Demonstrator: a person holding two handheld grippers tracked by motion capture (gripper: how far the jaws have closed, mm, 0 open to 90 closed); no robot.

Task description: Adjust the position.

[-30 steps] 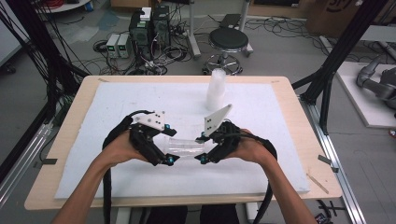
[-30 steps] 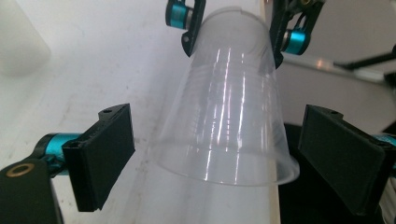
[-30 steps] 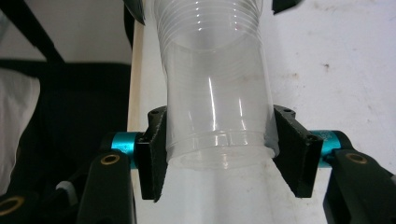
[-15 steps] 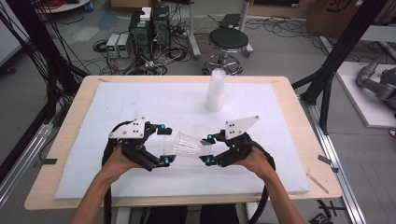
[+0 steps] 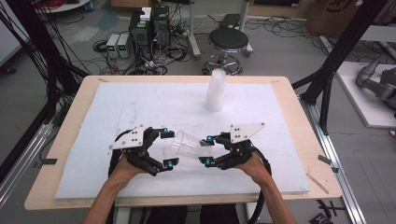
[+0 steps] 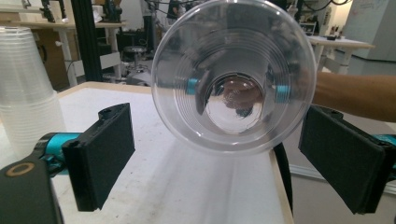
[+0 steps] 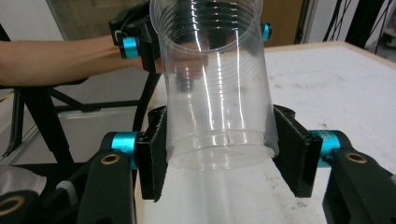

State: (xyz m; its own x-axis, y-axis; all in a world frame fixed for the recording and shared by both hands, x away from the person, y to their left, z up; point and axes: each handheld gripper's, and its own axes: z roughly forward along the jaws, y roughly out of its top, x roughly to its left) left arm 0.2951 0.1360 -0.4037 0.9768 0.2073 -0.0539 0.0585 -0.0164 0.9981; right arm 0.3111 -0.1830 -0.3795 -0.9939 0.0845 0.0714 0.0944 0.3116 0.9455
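Above the near middle of the white-covered worktop [image 5: 140, 107], a clear plastic cup [image 5: 187, 144] is held on its side between the two tools. The right hand-held gripper [image 5: 208, 149] is clamped on the cup's narrow base end, its black pads [image 7: 156, 149] pressed against both sides of the ribbed wall in the right gripper view. The left hand-held gripper [image 5: 167, 148] is spread wide, with nothing held; in the left gripper view its pads [image 6: 100, 154] stand well apart on either side of the cup's open mouth [image 6: 233, 74], without contact.

A second ago both tools were closed in on what looked like a longer nested pair of cups lying between them. Half a second ago the hands had begun to draw apart. Now the left jaws are seen released and backed off from the rim, and a single cup is left in the right tool's grip. This is judged to mean that the cup has been handed over to the right side, or pulled free for stacking.

A tall stack of similar cups [image 5: 215, 91] stands upright at the far side of the worktop, well apart from both tools; placing there is the likely next step.
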